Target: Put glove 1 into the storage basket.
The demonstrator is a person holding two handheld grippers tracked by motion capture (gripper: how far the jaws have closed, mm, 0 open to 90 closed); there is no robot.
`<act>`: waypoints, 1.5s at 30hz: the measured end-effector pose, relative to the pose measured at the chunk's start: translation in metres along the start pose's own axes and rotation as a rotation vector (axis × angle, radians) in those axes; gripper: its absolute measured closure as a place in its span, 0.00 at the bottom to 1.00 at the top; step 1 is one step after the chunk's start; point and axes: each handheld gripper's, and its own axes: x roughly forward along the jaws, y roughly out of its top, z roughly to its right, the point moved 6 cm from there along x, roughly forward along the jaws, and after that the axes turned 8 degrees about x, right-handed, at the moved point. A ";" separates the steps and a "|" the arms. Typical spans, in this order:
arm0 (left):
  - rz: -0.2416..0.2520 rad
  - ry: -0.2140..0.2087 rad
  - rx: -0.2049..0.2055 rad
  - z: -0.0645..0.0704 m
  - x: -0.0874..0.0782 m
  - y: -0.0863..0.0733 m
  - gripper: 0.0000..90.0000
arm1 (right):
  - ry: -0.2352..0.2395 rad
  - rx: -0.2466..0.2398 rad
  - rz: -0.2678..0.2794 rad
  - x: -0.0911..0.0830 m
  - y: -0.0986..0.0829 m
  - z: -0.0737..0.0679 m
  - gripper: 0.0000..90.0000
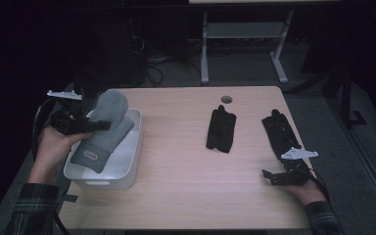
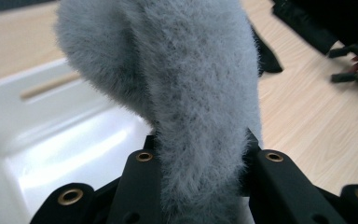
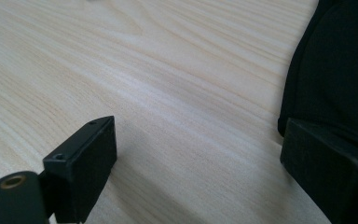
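Left gripper (image 1: 85, 125) sits at the table's left edge, jaws clamped across the grey fleece mitten (image 1: 103, 128) about mid-length; in the left gripper view the fleece (image 2: 186, 93) bulges out between both jaws, so the grip is firm, pinching soft pile rather than an edge. The mitten hangs tilted over the white bin (image 1: 127, 169), cuff end low and resting near the bin's front-left, rounded tip raised above the far rim. Judgement: held mid-body so it stays balanced and drops inside the walls, whether it is going in or coming out I cannot tell. Centre of the table (image 1: 176, 147): a folded black glove (image 1: 221, 129) lies flat, well apart from the bin and untouched. Further right, a second black glove (image 1: 280, 132) lies lengthwise near the table's right edge. Right gripper (image 1: 279, 177) rests low just in front of that glove's near end, jaws spread wide with nothing between them; in the right gripper view one jaw sits against black fabric (image 3: 335, 79), the other over bare wood. Judgement: parked open, placed ready to take this glove.
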 end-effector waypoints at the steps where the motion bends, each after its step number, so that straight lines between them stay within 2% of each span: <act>1: -0.008 0.000 -0.013 -0.003 0.003 -0.005 0.78 | 0.001 0.003 -0.002 0.000 0.000 0.000 0.12; 12: -0.081 -0.014 -0.092 -0.027 0.036 -0.038 0.78 | 0.000 0.004 -0.002 0.000 0.000 0.000 0.12; 14: -0.097 -0.006 -0.093 -0.031 0.041 -0.042 0.78 | 0.000 0.004 -0.002 0.000 0.000 0.000 0.12; 25: -0.169 -0.042 -0.118 -0.049 0.073 -0.061 0.78 | 0.000 0.004 -0.002 0.000 0.000 0.000 0.12; 29: -0.207 -0.041 -0.124 -0.054 0.084 -0.067 0.78 | 0.000 0.004 -0.002 0.000 0.000 0.000 0.12; 33: -0.235 -0.024 -0.112 -0.058 0.092 -0.072 0.76 | 0.000 0.004 -0.002 0.000 0.000 0.000 0.12; 36: -0.243 -0.009 -0.098 -0.060 0.095 -0.074 0.71 | 0.000 0.004 -0.002 0.000 0.000 0.000 0.12; 41: -0.253 0.038 -0.070 -0.065 0.096 -0.075 0.48 | 0.000 0.004 -0.002 0.000 0.000 0.000 0.12; 43: -0.231 0.072 -0.071 -0.066 0.095 -0.073 0.39 | 0.000 0.004 -0.002 0.000 0.000 0.000 0.12; 45: -0.218 0.087 -0.063 -0.068 0.091 -0.071 0.33 | 0.000 0.004 -0.002 0.000 0.000 0.000 0.12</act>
